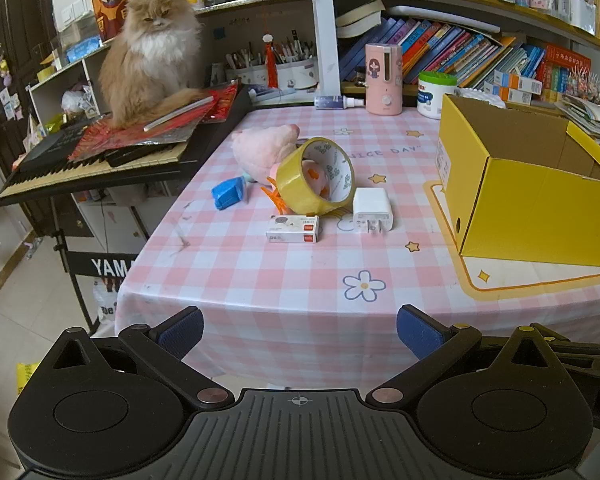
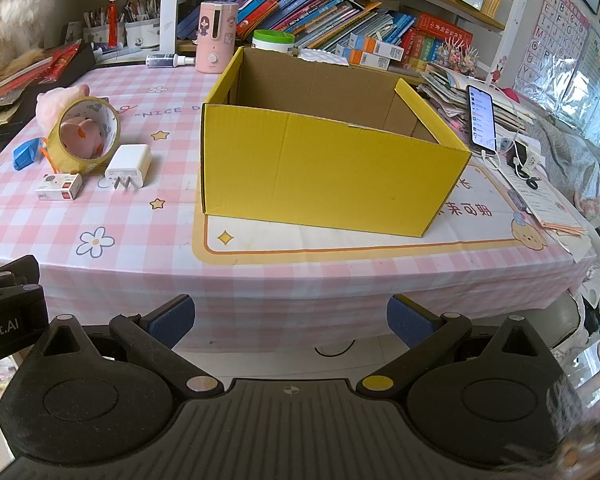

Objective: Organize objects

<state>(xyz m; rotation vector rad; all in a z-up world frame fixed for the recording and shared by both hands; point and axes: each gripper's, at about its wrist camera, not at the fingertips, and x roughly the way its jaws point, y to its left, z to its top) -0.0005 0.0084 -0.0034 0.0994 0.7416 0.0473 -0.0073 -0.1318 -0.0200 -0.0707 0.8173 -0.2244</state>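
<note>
An open yellow cardboard box (image 1: 532, 208) (image 2: 324, 176) stands on the pink checked table and looks empty. Left of it lie a yellow tape roll (image 1: 314, 176) (image 2: 85, 140) on edge, a white charger plug (image 1: 373, 210) (image 2: 128, 167), a small white staple box (image 1: 293, 229) (image 2: 59, 186), a pink plush toy (image 1: 262, 150) (image 2: 56, 100), a blue object (image 1: 227, 193) (image 2: 26, 154) and an orange clip (image 1: 278, 198). My left gripper (image 1: 300, 332) is open and empty before the table's front edge. My right gripper (image 2: 290, 320) is open and empty, facing the box.
A fluffy orange cat (image 1: 152, 52) sits on a keyboard piano (image 1: 100, 160) at the table's left. A pink humidifier (image 1: 383, 80), a white jar (image 1: 436, 94) and a spray bottle (image 1: 336, 102) stand at the back before bookshelves. A phone (image 2: 482, 118) and papers lie at right.
</note>
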